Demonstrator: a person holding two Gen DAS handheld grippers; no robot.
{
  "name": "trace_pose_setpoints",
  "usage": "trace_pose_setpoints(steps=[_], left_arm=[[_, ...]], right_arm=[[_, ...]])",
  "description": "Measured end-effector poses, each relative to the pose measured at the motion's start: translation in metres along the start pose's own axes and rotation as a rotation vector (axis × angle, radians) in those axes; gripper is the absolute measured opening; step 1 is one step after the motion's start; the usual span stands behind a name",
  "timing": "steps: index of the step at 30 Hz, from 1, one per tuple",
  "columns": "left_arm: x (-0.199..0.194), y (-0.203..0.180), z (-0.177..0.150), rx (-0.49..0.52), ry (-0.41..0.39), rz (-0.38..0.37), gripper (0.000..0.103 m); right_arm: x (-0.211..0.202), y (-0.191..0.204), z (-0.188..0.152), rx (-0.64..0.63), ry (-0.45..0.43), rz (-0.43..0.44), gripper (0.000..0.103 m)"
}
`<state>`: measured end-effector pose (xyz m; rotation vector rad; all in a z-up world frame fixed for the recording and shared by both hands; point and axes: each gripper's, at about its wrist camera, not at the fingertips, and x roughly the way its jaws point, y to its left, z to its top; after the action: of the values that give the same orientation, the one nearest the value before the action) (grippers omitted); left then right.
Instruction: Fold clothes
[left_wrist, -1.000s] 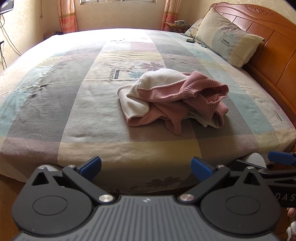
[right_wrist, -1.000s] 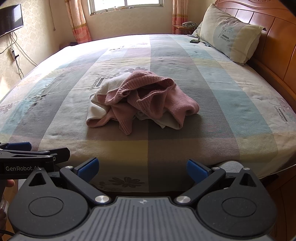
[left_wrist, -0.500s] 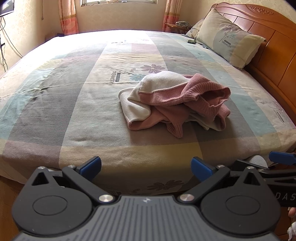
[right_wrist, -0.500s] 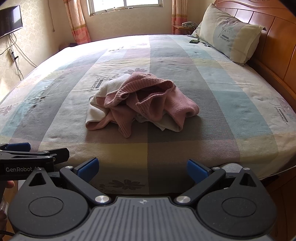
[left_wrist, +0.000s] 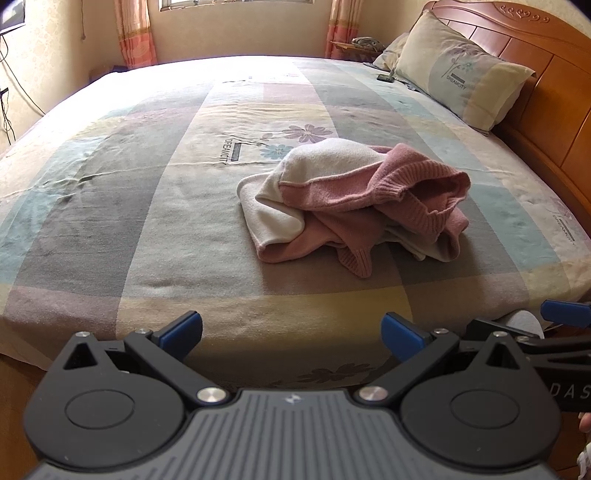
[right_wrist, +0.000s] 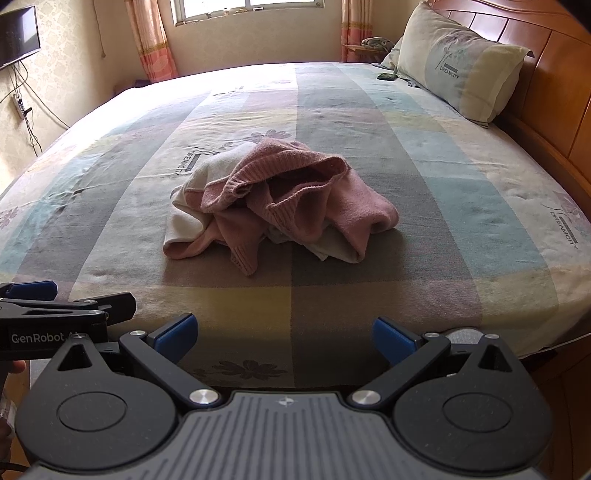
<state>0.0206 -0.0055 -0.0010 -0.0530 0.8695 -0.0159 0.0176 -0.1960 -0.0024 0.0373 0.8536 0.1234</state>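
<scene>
Soft, floppy sweater at 12 o'clock; pinch its ribbed hem. Both hand-held grippers spread, empty.

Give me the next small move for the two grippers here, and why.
Probably advance both over the bed edge toward the pink-and-cream sweater. It lies crumpled in a heap on the patchwork bedsheet, nothing spread yet. The left gripper and right gripper are both open, empty, and short of the garment, so nothing can be grasped from here.
</scene>
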Motion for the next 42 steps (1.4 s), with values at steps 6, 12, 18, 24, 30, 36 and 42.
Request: trace_pose_setpoints(steps=[6,12,18,24,30,36,42], left_arm=[[0.008,-0.002,0.005,0.005,-0.001,-0.001,0.102],[0.018,-0.004,0.009,0.015,-0.025,0.010,0.102],[0.032,-0.005,0.016,0.032,-0.035,0.019,0.102],[0.046,-0.005,0.025,0.038,-0.078,0.005,0.102],[0.068,-0.014,0.034,0.114,-0.092,-0.004,0.102],[0.096,-0.023,0.044,0.179,-0.051,-0.083,0.102],[0.114,-0.034,0.046,0.259,-0.052,-0.139,0.102]], right_arm=[[0.007,-0.002,0.005,0.004,0.009,-0.004,0.103],[0.018,-0.006,0.011,0.008,0.017,0.001,0.103],[0.034,-0.007,0.016,-0.008,0.020,-0.001,0.103],[0.049,-0.015,0.020,0.030,-0.011,0.034,0.103],[0.065,-0.016,0.022,-0.008,-0.042,0.052,0.103],[0.080,-0.023,0.028,-0.052,-0.039,0.038,0.103],[0.091,-0.031,0.027,-0.076,-0.033,0.049,0.103]])
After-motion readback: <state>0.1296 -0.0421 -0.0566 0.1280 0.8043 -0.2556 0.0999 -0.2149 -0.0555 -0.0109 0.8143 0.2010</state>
